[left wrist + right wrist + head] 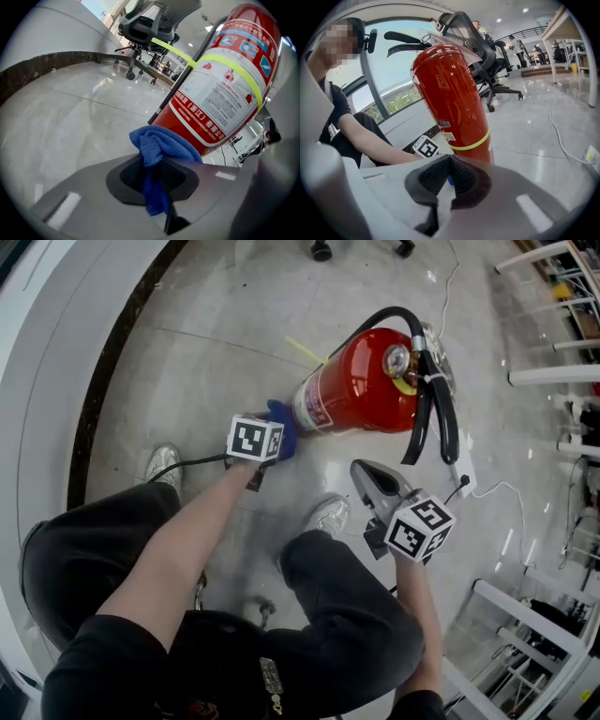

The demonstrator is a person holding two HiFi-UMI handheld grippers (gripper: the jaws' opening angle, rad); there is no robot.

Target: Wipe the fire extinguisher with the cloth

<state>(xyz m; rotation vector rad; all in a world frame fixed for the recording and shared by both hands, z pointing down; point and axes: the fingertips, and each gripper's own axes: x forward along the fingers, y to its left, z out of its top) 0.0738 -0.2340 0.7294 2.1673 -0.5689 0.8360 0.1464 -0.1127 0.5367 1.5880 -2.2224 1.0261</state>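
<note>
Gripping the blue cloth [158, 146] between the jaws of the left gripper [155, 177], pressing its bunched end against the lower body of the red fire extinguisher [220, 89], standing upright on the glossy floor [70, 126] well apart from its dark curved edge [47, 63]. Holding the right gripper [450, 177] clenched on nothing nearby.

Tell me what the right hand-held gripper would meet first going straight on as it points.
Most likely the fire extinguisher: the shut, empty right hand-held gripper aims at its red body near the yellow band, though depth is unclear.
</note>
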